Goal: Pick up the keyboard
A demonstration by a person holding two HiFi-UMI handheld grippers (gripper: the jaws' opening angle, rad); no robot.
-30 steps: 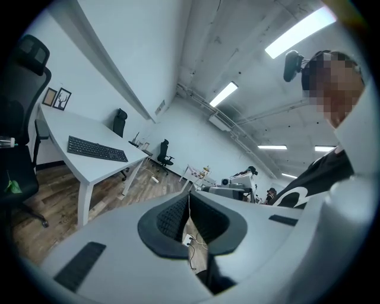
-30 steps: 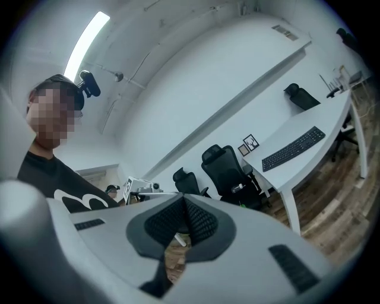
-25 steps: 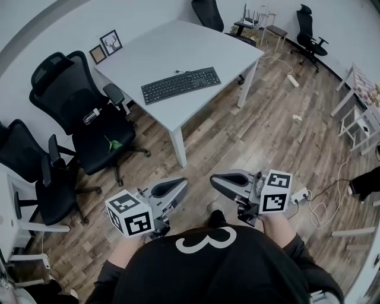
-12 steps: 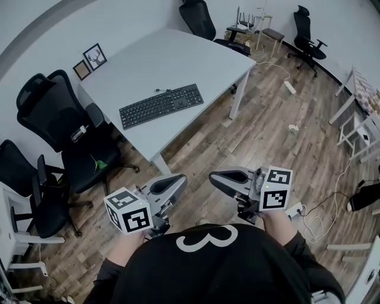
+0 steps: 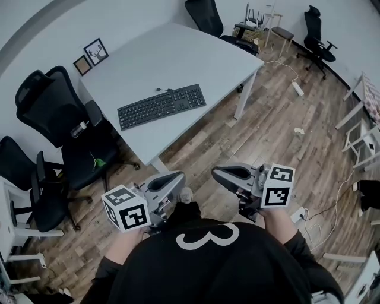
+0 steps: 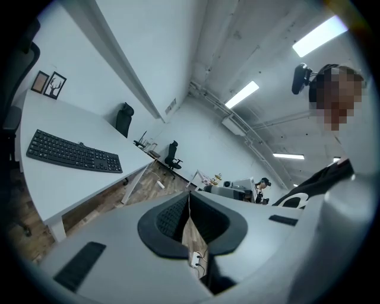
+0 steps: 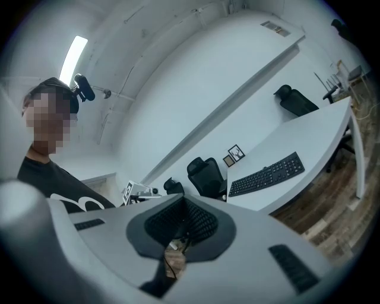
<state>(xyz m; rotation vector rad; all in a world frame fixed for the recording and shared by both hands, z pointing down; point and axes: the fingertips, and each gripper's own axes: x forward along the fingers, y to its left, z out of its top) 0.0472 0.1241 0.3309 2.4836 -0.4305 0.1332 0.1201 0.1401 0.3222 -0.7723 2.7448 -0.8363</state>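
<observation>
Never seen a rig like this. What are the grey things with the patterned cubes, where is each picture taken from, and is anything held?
A person holds a tool in each hand: the left gripper and the right gripper, cubes included. The downward picture comes from a camera on the person's head; the other two ride on the grippers. A black keyboard lies on the white table, ahead of both. Both grippers are shut, nothing between their fingers.

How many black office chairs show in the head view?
4. First chair stands beside the table on the left, second chair nearer the person, third chair behind the table, fourth chair far top right. Others may be out of frame.
</observation>
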